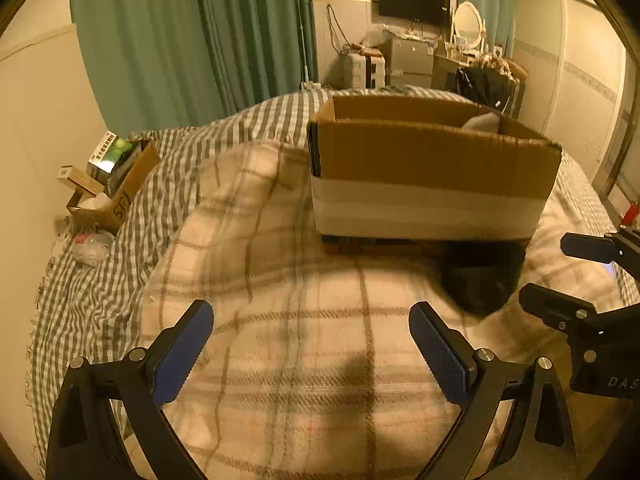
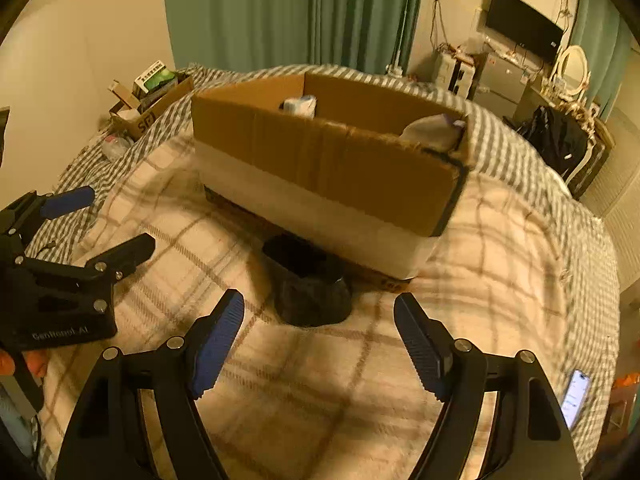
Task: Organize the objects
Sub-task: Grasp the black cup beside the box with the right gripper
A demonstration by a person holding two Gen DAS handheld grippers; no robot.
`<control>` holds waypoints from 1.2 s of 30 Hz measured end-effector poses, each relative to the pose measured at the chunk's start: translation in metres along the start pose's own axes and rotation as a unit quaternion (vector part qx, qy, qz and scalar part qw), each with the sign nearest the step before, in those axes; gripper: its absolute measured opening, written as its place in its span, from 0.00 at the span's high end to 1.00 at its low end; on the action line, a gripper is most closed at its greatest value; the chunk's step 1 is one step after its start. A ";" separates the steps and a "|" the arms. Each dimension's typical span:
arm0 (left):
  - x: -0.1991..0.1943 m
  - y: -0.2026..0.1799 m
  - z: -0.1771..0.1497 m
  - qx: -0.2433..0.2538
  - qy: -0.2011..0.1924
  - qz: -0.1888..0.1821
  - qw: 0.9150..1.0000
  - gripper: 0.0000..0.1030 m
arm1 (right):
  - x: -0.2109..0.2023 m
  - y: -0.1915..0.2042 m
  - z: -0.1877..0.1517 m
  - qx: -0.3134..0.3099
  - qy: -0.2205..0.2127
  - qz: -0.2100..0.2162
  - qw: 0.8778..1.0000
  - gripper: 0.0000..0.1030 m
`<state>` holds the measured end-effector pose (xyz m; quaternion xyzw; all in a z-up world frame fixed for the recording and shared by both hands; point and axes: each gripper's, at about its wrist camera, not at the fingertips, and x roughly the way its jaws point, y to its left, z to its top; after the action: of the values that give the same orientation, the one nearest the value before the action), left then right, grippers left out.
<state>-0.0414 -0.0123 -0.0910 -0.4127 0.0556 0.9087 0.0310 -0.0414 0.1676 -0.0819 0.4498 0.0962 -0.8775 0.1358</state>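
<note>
Right now both of your claws hang over the bed with nothing in them. Your left claw (image 1: 311,354) has its blue ribbed pads spread wide above the cream plaid blanket (image 1: 280,320), and your right claw (image 2: 319,344) is parted just as wide, with the dark object (image 2: 308,280) lying just ahead between its fingers. That object is black, soft-looking and rounded, blurred too much to name; it rests on the blanket right against the near wall of the cardboard box (image 2: 328,168).

Around it, the box is the main thing in your way. It is an open-topped, corrugated brown carton with a broad pale band around its lower half and dark tape on the corner edge. Inside, a pale rounded item (image 2: 432,132) shows near the right corner and a small white-and-blue packet (image 2: 300,106) sits toward the back wall.

Beneath the fuzzy blanket lies a grey-and-white striped bedcover (image 1: 100,280). At the far left edge of the bed stands a smaller cardboard box (image 1: 120,196) holding a green-printed carton. A lit phone (image 2: 576,396) lies on the bed at your right. Green curtains (image 1: 180,40) hang behind, and a flat black screen (image 1: 414,0) is mounted on the far wall.
</note>
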 end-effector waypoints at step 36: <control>0.015 0.012 -0.008 -0.032 0.033 0.008 0.999 0.02 | 0.073 0.019 0.015 -0.052 0.062 -0.020 0.997 0.47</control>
<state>-0.0469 -0.0251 -0.1065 -0.4426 0.0307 0.8961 0.0090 -0.0877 0.1344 -0.1341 0.4942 0.1586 -0.8440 0.1352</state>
